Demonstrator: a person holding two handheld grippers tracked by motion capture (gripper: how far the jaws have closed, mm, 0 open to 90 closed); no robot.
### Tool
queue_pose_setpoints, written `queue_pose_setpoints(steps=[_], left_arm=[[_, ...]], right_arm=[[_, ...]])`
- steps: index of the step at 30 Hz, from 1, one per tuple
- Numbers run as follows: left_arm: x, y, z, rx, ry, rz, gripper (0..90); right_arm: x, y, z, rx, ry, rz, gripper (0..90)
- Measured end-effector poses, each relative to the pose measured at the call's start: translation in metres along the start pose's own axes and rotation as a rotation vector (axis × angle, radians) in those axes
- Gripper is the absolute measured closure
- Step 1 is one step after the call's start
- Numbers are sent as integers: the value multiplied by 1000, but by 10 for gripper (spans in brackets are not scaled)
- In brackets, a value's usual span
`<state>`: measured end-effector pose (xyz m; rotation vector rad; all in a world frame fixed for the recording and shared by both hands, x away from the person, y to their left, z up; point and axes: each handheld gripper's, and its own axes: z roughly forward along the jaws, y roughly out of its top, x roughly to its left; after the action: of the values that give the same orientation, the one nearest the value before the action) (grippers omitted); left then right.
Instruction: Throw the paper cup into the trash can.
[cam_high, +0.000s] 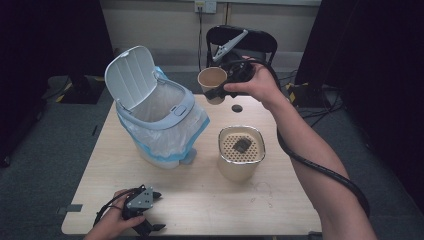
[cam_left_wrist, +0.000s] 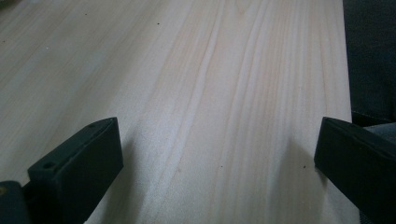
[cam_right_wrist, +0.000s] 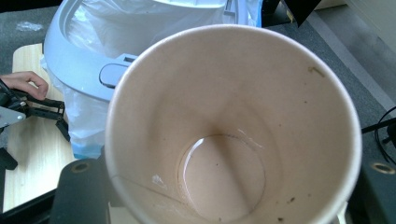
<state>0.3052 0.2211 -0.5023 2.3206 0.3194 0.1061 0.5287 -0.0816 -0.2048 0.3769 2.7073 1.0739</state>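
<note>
A brown paper cup (cam_high: 212, 80) hangs tilted in the air above the table's far edge, with my right gripper (cam_high: 222, 89) shut on it. In the right gripper view the cup (cam_right_wrist: 233, 130) faces the camera, its inside wet and stained, with the black fingers (cam_right_wrist: 79, 186) at either side. A white bin (cam_high: 159, 117) with a raised lid (cam_high: 130, 75) and a blue-edged plastic liner stands left of the cup. A beige container (cam_high: 241, 157) with a perforated strainer top holding a dark lump sits mid-table. My left gripper (cam_high: 156, 210) rests open at the near left edge, nothing between its fingers (cam_left_wrist: 77, 172).
The wooden table (cam_high: 200, 200) has bare room across its front and right. A small dark disc (cam_high: 237, 108) lies near the far edge. A black chair (cam_high: 250, 42) stands behind the table. Dark curtains and grey floor surround it.
</note>
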Motion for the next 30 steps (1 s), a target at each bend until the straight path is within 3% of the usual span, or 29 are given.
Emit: queue_pose_setpoints(steps=[30], left_arm=[[0,0,0,0,0,-4,5]], right_arm=[[14,48,33,-41,59,-17,282]])
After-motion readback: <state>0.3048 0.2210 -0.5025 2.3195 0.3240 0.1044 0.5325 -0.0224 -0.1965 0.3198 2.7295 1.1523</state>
